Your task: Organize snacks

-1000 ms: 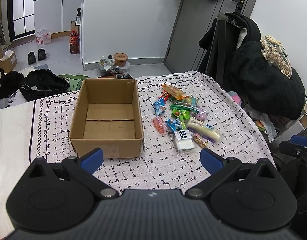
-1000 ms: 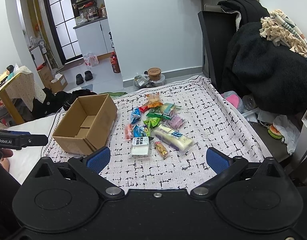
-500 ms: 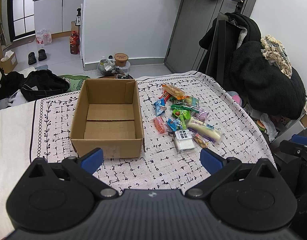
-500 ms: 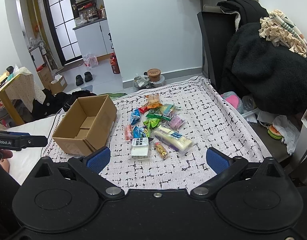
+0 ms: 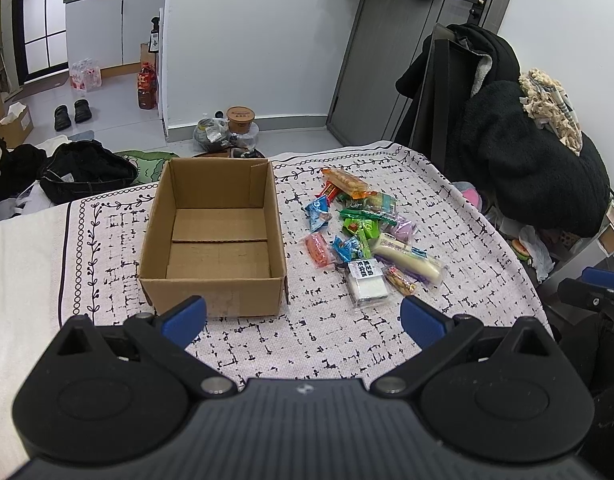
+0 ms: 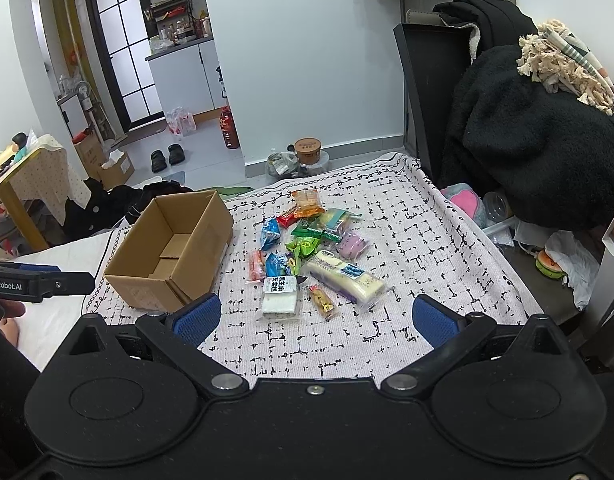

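Observation:
An empty brown cardboard box (image 5: 215, 240) (image 6: 171, 252) stands on a white patterned cloth (image 5: 307, 344). To its right lies a heap of several wrapped snacks (image 5: 363, 232) (image 6: 311, 256): a long white cake pack (image 5: 407, 258) (image 6: 347, 276), a square white pack (image 5: 367, 284) (image 6: 280, 296), blue, green, orange and purple packets. My left gripper (image 5: 303, 316) hovers open over the near edge of the cloth, in front of the box. My right gripper (image 6: 315, 316) is open too, just short of the snack heap, holding nothing.
A chair piled with black coats (image 5: 519, 160) (image 6: 539, 148) stands right of the cloth. Floor clutter lies beyond: a dark bag (image 5: 87, 168), a paper bowl (image 5: 240, 116), a red bottle (image 5: 147, 88). The other gripper's tip (image 6: 39, 282) shows at the left edge.

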### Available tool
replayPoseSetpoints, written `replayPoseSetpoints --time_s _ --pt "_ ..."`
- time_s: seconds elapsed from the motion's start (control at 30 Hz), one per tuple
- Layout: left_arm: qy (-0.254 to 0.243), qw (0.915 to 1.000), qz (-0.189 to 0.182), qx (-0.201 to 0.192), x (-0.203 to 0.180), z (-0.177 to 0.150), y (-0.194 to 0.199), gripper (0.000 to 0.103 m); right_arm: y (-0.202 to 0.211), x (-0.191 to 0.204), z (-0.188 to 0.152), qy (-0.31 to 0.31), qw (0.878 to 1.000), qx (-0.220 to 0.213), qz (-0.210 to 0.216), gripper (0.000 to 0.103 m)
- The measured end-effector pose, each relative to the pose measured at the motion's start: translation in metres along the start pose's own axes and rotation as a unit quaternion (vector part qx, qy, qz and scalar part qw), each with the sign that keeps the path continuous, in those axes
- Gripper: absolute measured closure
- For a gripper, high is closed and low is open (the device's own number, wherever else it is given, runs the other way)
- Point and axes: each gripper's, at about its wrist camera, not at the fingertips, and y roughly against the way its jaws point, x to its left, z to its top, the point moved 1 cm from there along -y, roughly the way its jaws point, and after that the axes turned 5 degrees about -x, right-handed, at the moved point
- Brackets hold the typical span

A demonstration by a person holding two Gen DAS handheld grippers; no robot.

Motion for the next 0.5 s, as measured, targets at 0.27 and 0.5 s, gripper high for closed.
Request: replayPoseSetpoints --time_s 0.27,0.5 --pt "-0.001 1.0 0.0 0.0 -0.0006 -0.0001 0.0003 0.0 -0.0001 0.0002 -0.0004 0.0 1.0 0.0 0.0 0.0" --pt "-0.008 1.0 -0.001 -0.003 -0.0034 -0.0016 -0.0004 0.0 -0.0029 -0.0032 -0.0001 -0.004 1.0 0.003 -0.002 0.0"
